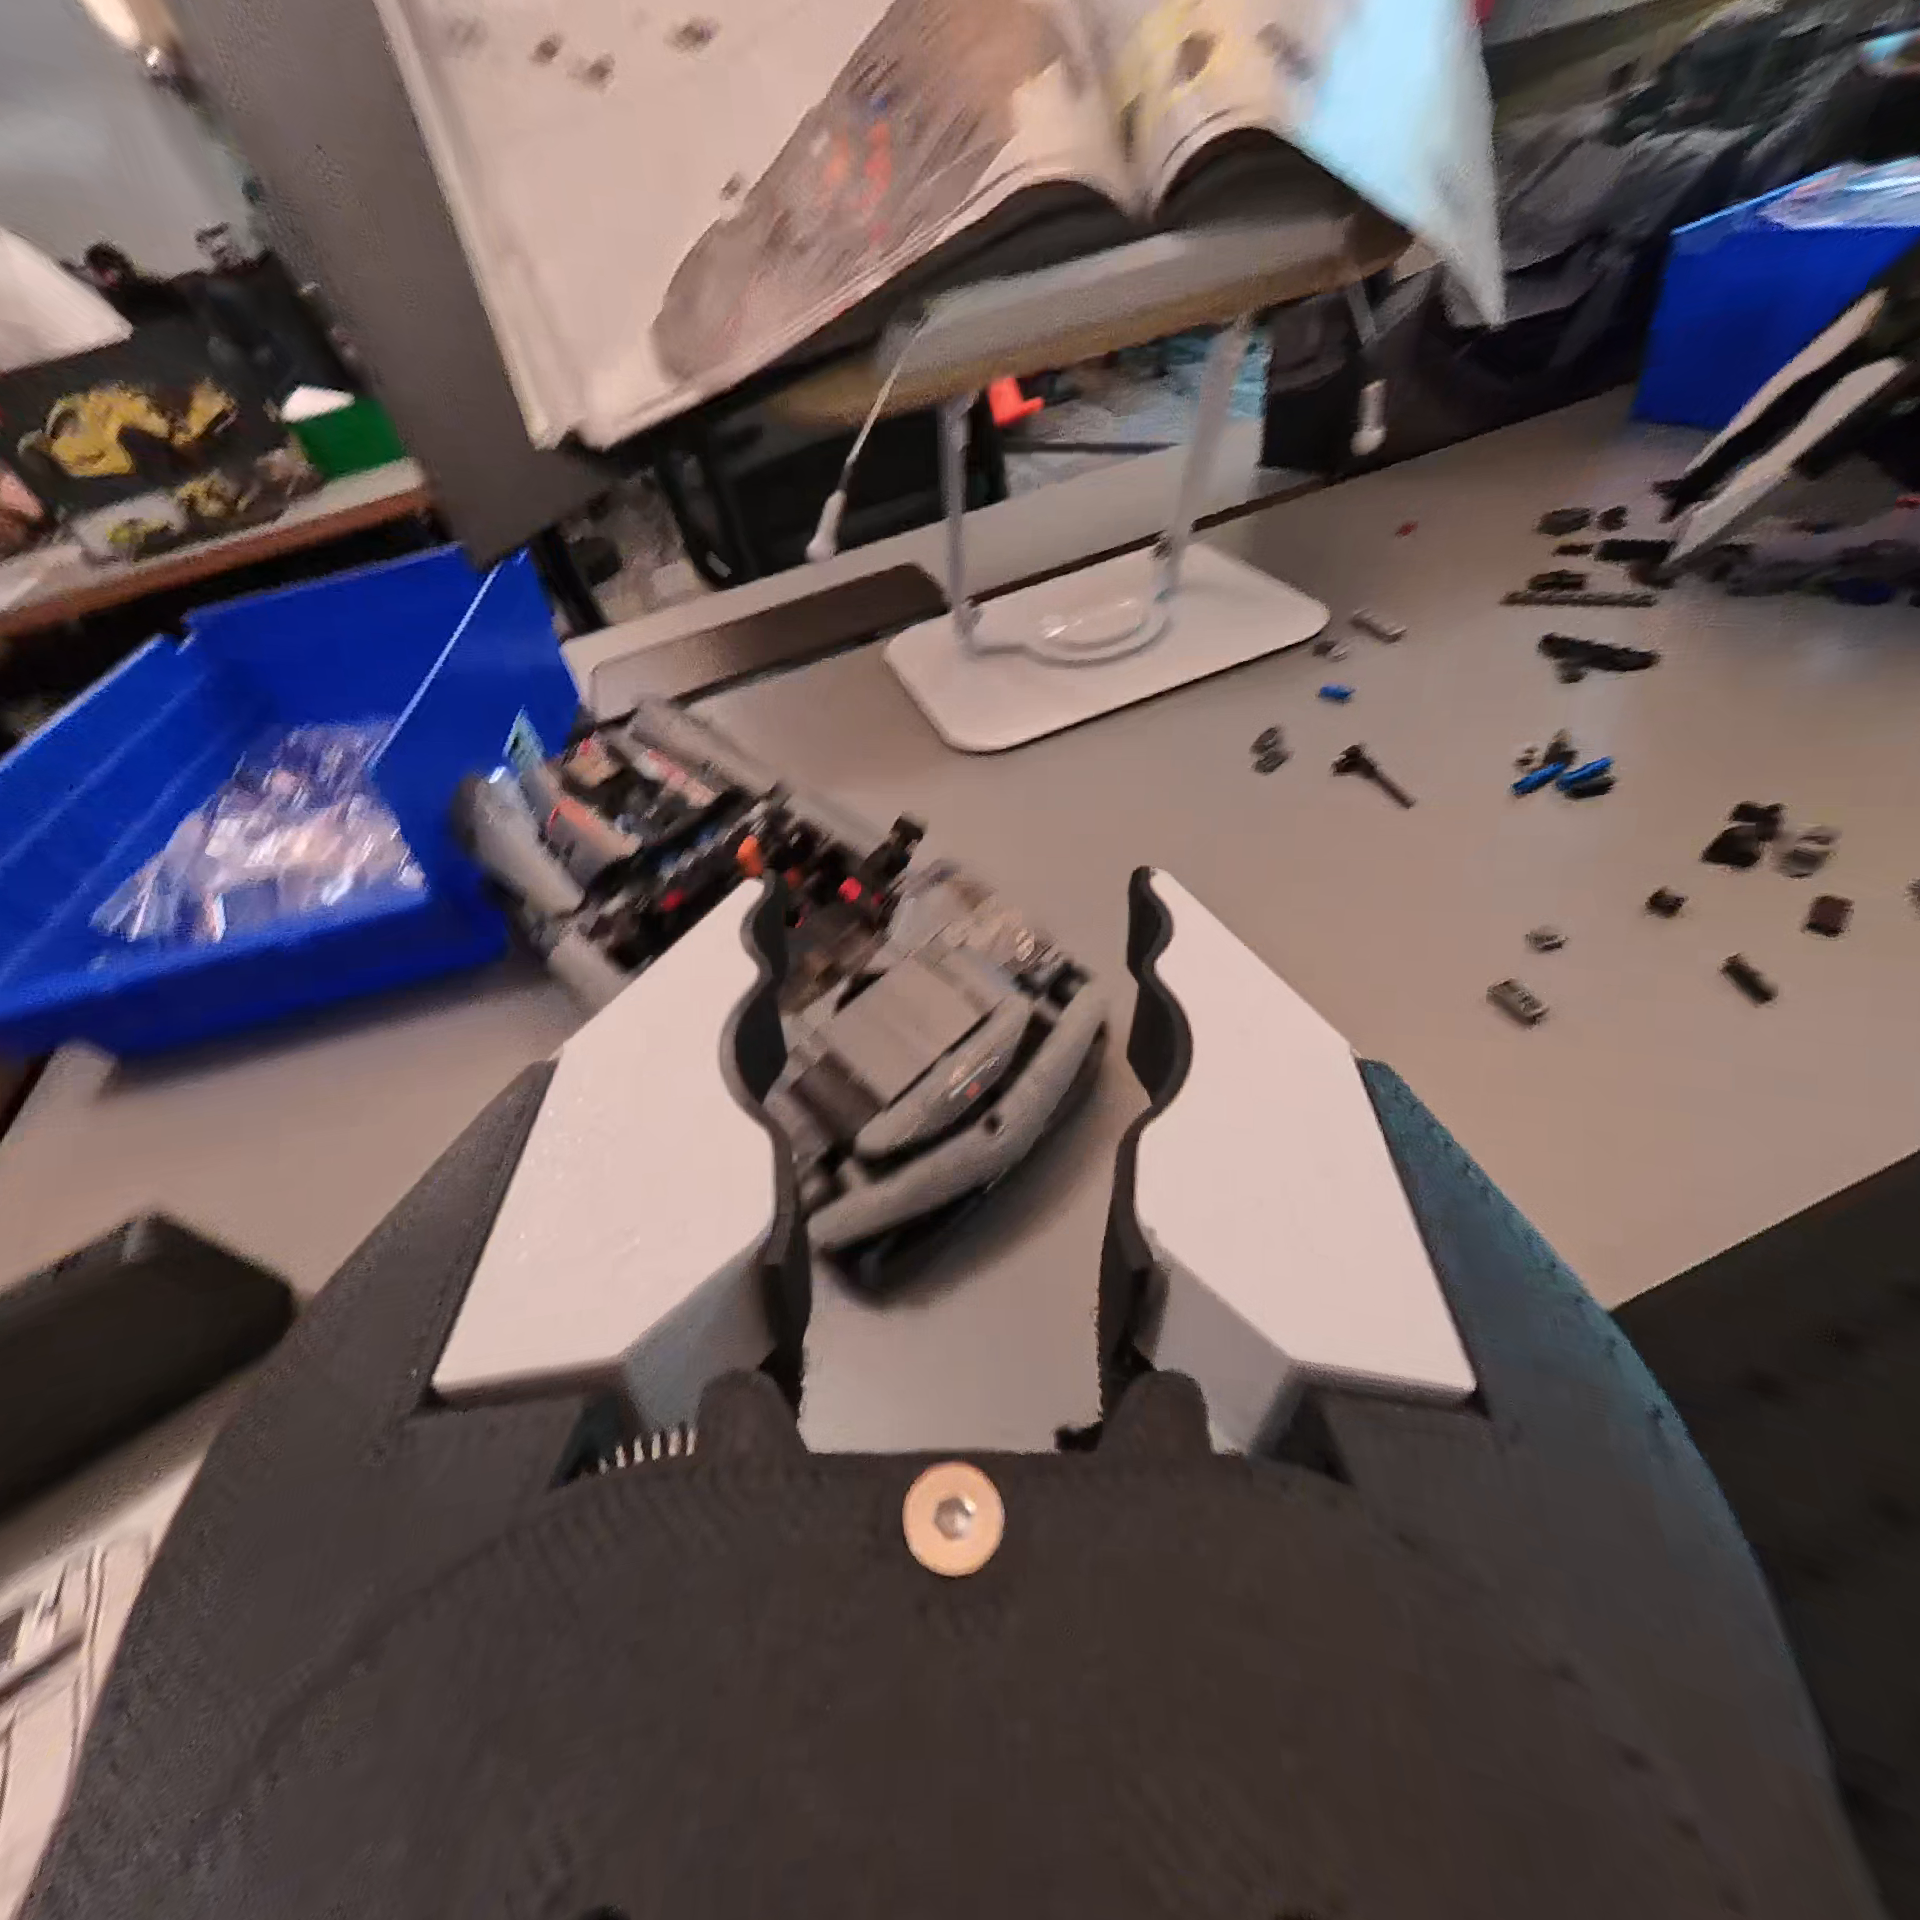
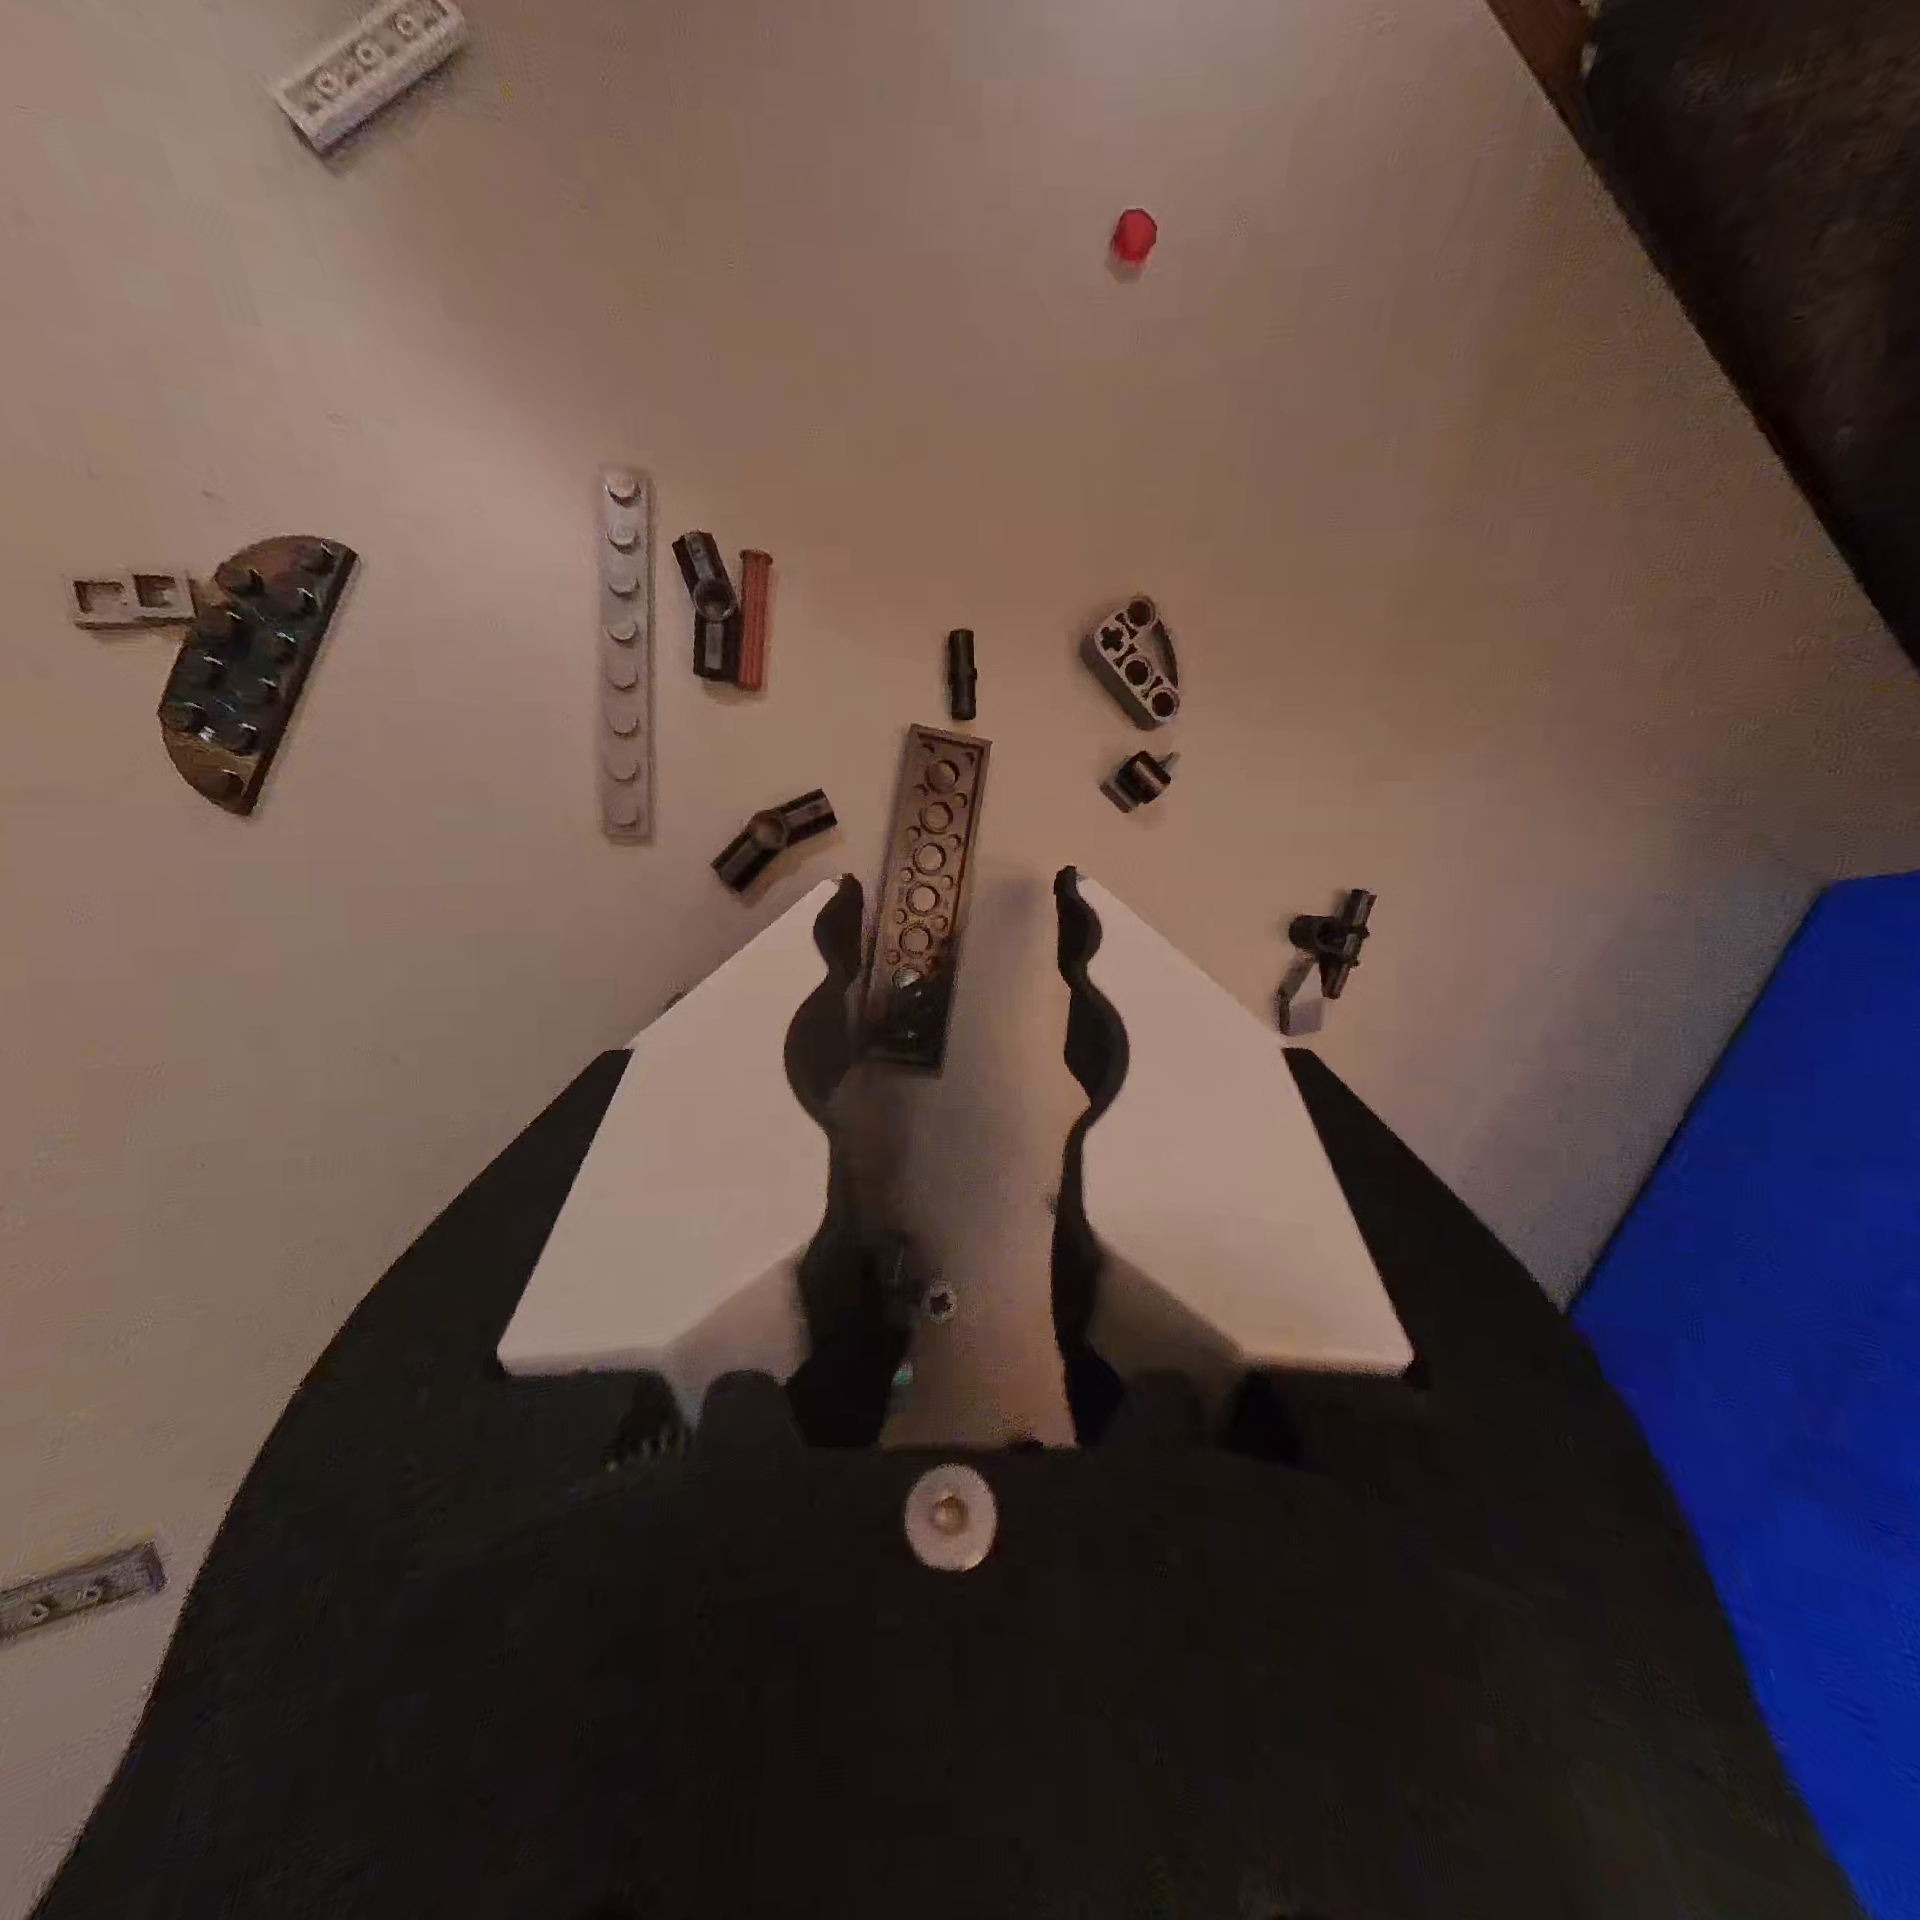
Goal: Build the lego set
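Your left gripper (image 1: 951,904) has its fingers spread apart and holds nothing. Right in front of it sits the half-built lego model (image 1: 821,977), grey and black, lying on the grey table (image 1: 1195,935). The model looks blurry. A blue bin (image 1: 239,831) with clear bags sits to the left of the model. An open instruction book (image 1: 831,187) rests on a white stand (image 1: 1101,644) behind it. Small loose pieces (image 1: 1558,774) lie scattered to the right.

Your right gripper (image 2: 958,883) points down at the table, fingers spread apart too. A dark plate with holes (image 2: 925,883) lies flat between the fingers, close to the left one. You cannot tell if it touches. A long grey plate (image 2: 625,649), a dark half-round plate (image 2: 255,670) and a red stud (image 2: 1132,233) lie nearby.
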